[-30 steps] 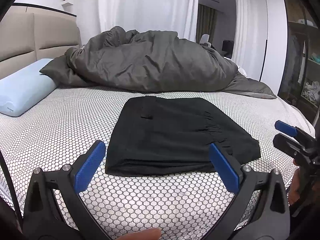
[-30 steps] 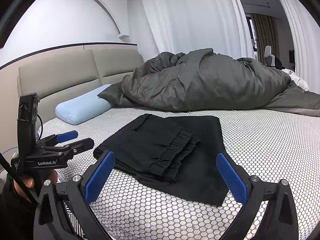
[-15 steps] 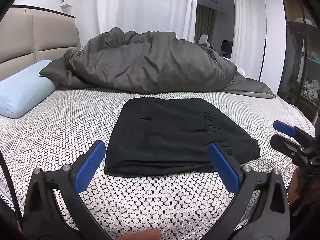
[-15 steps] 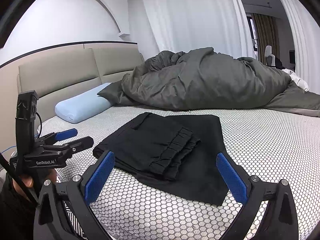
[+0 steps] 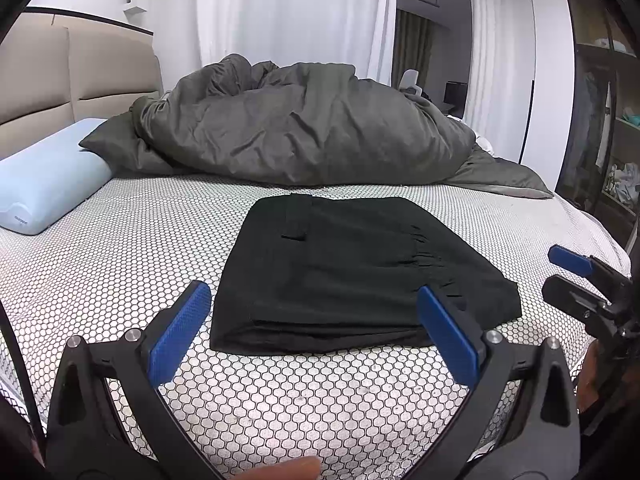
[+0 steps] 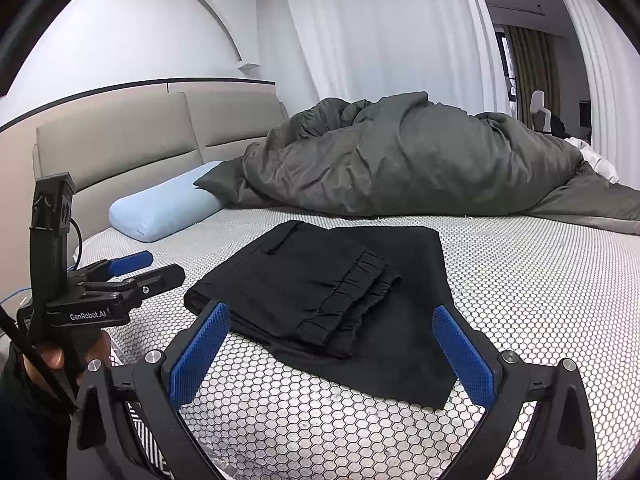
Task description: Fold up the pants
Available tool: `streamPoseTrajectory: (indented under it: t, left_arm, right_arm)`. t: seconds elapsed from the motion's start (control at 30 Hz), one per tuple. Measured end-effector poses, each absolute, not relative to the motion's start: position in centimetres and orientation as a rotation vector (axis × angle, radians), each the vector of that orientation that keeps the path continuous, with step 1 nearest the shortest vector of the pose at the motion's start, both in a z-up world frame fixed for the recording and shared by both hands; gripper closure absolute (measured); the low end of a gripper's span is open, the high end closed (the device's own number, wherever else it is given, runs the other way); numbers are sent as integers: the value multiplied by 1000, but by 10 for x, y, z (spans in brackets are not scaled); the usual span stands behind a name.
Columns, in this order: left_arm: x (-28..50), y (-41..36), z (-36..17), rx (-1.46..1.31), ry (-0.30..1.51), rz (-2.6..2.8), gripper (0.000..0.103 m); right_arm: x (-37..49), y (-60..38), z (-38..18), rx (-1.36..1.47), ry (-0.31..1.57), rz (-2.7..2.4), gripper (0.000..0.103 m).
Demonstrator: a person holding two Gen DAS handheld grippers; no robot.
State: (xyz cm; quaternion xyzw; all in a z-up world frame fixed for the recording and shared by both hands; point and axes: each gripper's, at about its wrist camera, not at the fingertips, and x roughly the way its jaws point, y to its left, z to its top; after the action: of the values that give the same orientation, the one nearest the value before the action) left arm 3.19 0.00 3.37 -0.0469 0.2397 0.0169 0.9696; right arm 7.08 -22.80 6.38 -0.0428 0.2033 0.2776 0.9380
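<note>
Both tongs [image 5: 314, 328] [image 6: 330, 344] wide apart, empty.

We see the black pants [image 5: 352, 276] lying folded flat on the honeycomb-patterned bed [image 5: 132, 248] — our left gripper [image 5: 316, 332] hovers spread wide just short of them, holding nothing. The right gripper [image 5: 568, 276] waits at the right edge, jaws apart.
</note>
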Motion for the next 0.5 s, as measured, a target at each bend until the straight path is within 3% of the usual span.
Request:
streamPoseTrajectory:
  t: [0.5]
  left_arm:
    - [32, -2, 31, -87, 486, 38, 1]
  right_arm:
    - [71, -227, 66, -87, 420, 566, 0]
